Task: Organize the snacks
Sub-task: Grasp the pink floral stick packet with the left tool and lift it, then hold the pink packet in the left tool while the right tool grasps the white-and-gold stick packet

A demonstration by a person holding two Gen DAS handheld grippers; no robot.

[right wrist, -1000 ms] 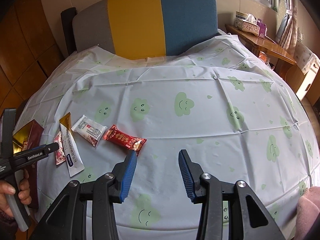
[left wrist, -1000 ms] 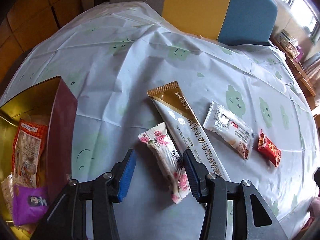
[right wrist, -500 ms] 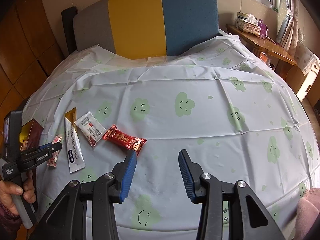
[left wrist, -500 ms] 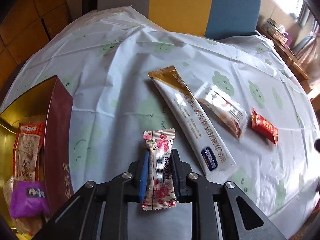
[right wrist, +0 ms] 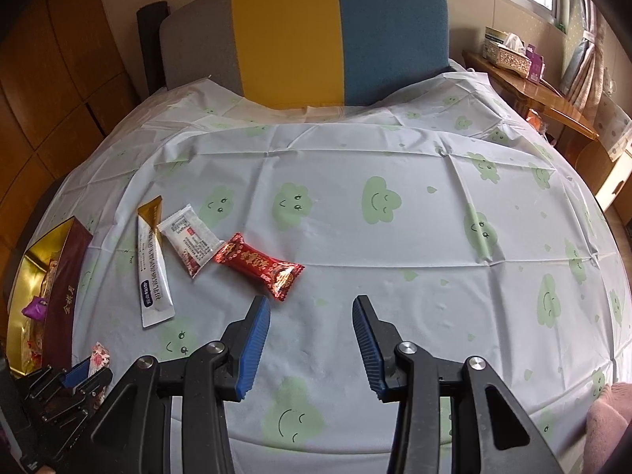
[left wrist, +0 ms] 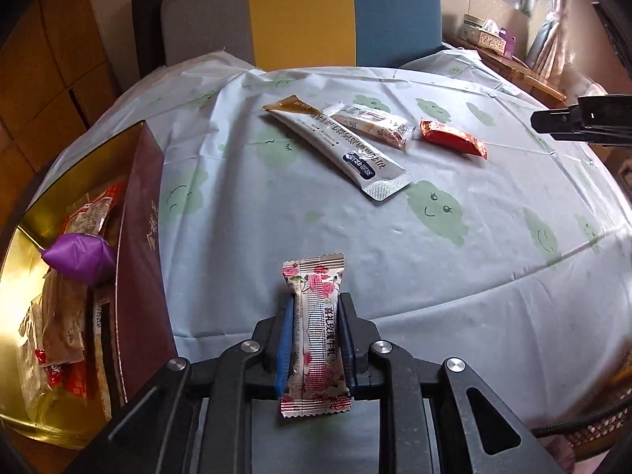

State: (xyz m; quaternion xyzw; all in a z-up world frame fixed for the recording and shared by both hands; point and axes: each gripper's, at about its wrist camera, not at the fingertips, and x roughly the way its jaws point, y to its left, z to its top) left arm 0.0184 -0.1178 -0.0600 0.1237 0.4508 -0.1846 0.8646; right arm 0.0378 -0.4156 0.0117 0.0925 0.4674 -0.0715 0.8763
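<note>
- The left tongs (left wrist: 314, 339) are clamped on a rose-print snack bar (left wrist: 316, 335), which stands between the blue pads (left wrist: 285, 345) with both crimped ends sticking out, lifted off the counter (left wrist: 276, 217).
- Just to their left sits an open box (left wrist: 138, 245) with a maroon wall and gold inside, holding a purple packet (left wrist: 81, 256) and other wrapped snacks.
- The right tongs (right wrist: 312, 343) hang open over the cloud-print cloth, nothing between their pads.
- Ahead of them, a red candy (right wrist: 258, 264) lies nearest; a white snack pack (right wrist: 189, 239) lies beside it, and a long white stick sachet (right wrist: 152, 276) with a gold end lies further left.
- All three lie well apart from the box.
</note>
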